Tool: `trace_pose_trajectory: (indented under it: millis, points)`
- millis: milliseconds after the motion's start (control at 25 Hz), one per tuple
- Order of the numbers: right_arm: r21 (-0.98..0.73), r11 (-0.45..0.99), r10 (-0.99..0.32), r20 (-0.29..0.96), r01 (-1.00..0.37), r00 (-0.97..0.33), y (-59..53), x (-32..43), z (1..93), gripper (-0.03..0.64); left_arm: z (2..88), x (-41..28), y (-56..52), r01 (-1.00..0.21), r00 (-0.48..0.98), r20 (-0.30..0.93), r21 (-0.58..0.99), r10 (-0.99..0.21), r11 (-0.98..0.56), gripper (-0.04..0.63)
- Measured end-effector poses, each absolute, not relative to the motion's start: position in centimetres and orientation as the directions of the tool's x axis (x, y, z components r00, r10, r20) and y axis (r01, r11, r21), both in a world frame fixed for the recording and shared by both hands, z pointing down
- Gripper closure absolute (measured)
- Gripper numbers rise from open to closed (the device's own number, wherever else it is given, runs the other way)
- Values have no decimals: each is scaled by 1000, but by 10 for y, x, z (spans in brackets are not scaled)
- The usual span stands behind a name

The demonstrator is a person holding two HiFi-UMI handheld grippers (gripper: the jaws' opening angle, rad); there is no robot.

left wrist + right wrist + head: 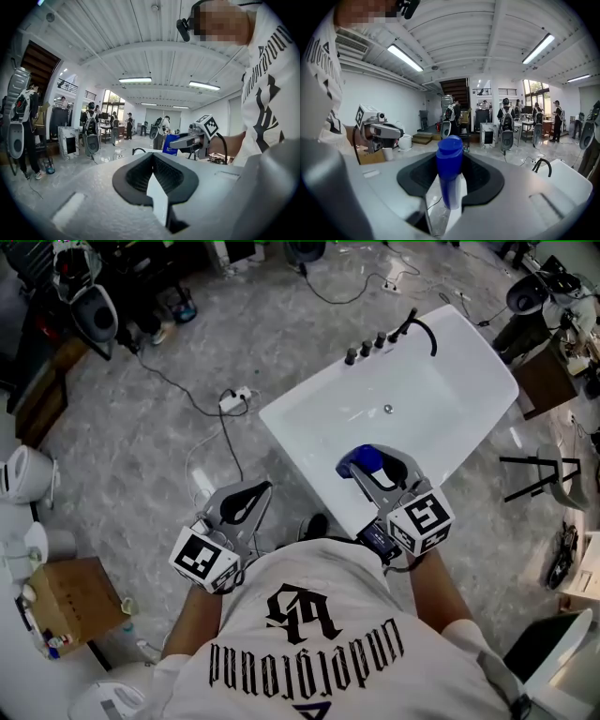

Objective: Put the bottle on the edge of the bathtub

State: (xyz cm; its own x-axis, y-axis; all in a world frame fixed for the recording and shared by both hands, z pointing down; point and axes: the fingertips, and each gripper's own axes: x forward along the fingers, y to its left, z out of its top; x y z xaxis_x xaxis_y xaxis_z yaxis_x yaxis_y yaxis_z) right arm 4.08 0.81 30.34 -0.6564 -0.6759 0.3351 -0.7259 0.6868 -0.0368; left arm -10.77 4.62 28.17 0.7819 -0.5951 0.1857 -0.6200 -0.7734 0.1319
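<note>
Over the near corner of the white bathtub [281,425], as the head view is showing it, a blue bottle [362,461] is being held in the right claw [379,465], with the jaws being kept clamped on the bottle's body from both sides. In the right gripper view the bottle is being shown upright between the jaws, its rounded blue cap standing above them. Only the grey floor [141,460] and the far room are being seen behind it, so it is being judged as carried in the air and not yet rested on anything. The left claw [262,489] is being held out over the floor to the left of the tub, apart from it. Its jaws are being seen drawn together with nothing between them, and no part in the task is being taken by it. The picking-up is therefore being counted as done. The setting-down is being counted as left: the bottle is to be lowered onto the flat rim and the clamp let go. The rim along the near side is being shown bare, while the far end is being taken up by the tap fittings [380,341]. How high above the rim the bottle is being carried cannot be told from these views.
</note>
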Motion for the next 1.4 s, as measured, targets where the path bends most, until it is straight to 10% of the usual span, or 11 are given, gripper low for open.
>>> trace_pose_trajectory:
  millis: [1400]
  points:
    - [-49,635,-696,397,-771,-599,-154,82,337,463,338,-62,-168,-598,796,239,162,-557,-785,590]
